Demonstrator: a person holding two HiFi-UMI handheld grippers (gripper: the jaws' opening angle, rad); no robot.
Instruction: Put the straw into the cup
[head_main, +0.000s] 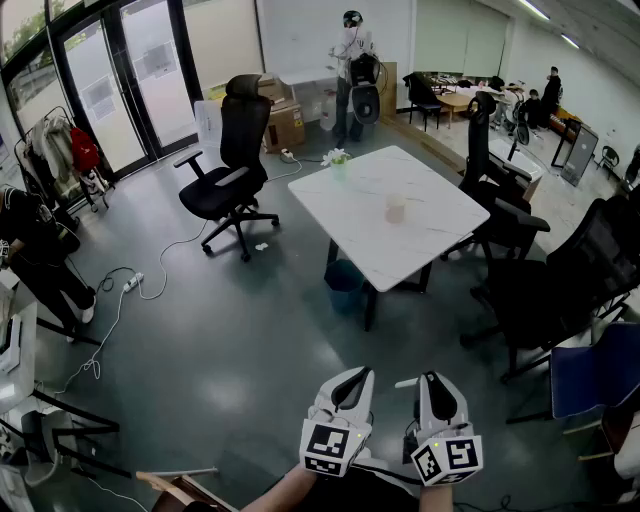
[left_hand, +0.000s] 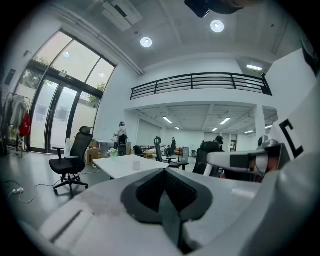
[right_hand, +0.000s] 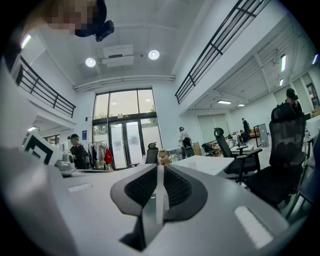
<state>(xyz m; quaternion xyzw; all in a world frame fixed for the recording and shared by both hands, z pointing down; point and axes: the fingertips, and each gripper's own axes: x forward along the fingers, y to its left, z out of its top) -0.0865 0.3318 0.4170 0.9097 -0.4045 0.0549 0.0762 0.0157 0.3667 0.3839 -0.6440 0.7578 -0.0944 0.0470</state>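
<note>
A pale cup (head_main: 396, 208) stands on the white table (head_main: 350, 190) across the room, far ahead of both grippers. In the left gripper view the cup (left_hand: 136, 164) is a small shape on the table (left_hand: 117, 167). My right gripper (head_main: 428, 384) is held low at the bottom of the head view, shut on a thin white straw (right_hand: 159, 195) that lies between its dark pads. An end of the straw (head_main: 406, 382) sticks out to the left at the fingertips. Beside it, my left gripper (head_main: 352, 384) is shut with nothing between its jaws.
A black office chair (head_main: 230, 170) stands left of the table, and more dark chairs (head_main: 560, 280) crowd its right side. A blue bin (head_main: 345, 282) sits under the table, cables (head_main: 130, 285) trail on the grey floor, and a small plant (head_main: 337, 157) is on the table's far corner. A person (head_main: 352, 60) stands at the back.
</note>
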